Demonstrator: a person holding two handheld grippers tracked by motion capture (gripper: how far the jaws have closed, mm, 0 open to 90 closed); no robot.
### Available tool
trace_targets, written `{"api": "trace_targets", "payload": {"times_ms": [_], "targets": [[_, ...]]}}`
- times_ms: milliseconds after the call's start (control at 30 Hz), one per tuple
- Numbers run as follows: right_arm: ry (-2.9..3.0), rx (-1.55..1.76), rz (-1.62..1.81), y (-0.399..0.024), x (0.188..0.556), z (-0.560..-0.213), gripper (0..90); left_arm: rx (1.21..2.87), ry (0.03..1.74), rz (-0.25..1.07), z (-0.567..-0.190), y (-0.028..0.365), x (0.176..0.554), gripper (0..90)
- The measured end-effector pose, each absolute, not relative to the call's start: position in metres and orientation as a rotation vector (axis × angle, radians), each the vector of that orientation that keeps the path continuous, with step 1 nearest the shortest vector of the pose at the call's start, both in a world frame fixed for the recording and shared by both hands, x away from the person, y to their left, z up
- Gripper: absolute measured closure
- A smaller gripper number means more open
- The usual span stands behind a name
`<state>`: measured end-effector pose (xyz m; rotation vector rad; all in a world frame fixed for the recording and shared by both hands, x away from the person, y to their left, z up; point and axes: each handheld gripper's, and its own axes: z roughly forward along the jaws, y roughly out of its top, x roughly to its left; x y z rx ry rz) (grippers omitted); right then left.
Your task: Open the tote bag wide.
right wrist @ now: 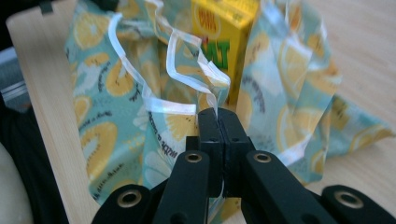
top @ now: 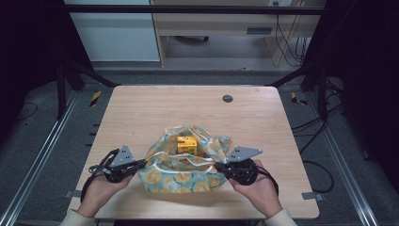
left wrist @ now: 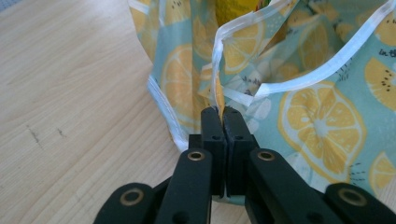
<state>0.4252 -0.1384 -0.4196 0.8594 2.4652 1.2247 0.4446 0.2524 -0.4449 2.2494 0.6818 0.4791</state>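
left tongs [left wrist: 223, 114] clamped on cloth [top: 181, 176] hem | right tongs [right wrist: 218, 114] same | lift both corners evenly over yellow box [top: 187, 144] | keep tension, no slip

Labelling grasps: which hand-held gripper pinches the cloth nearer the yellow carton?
The right hand-held gripper: the yellow carton stands just beyond its jaws, shut on the lemon-print cloth's white hem.

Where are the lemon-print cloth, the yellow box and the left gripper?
lemon-print cloth [top: 181, 178], high view, near fold.
yellow box [top: 186, 144], high view, front face.
left gripper [left wrist: 223, 112], left gripper view, jaw tips.
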Motion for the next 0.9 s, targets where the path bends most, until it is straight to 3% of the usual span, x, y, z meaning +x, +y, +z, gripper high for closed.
{"api": "trace_targets", "payload": {"times_ms": [300,400,533,600,633,900], "targets": [[2.539,0.924,1.113,-0.136,0.431,-0.450,89.5,2.327,0.704,0.425,-0.460,0.252,0.449,88.1],[2.552,0.930,1.104,-0.135,0.433,-0.453,86.2,2.305,0.715,0.449,-0.458,0.252,0.448,83.5],[2.515,0.877,1.131,-0.131,0.431,-0.437,68.2,2.248,0.706,0.520,-0.445,0.253,0.444,66.6],[2.509,0.858,1.134,-0.130,0.431,-0.433,65.0,2.220,0.702,0.542,-0.437,0.253,0.442,64.1],[2.488,0.820,1.144,-0.129,0.431,-0.423,57.7,2.206,0.693,0.555,-0.431,0.252,0.440,59.8],[2.432,0.825,1.157,-0.126,0.443,-0.401,44.3,2.199,0.637,0.581,-0.416,0.232,0.438,50.7]]}}
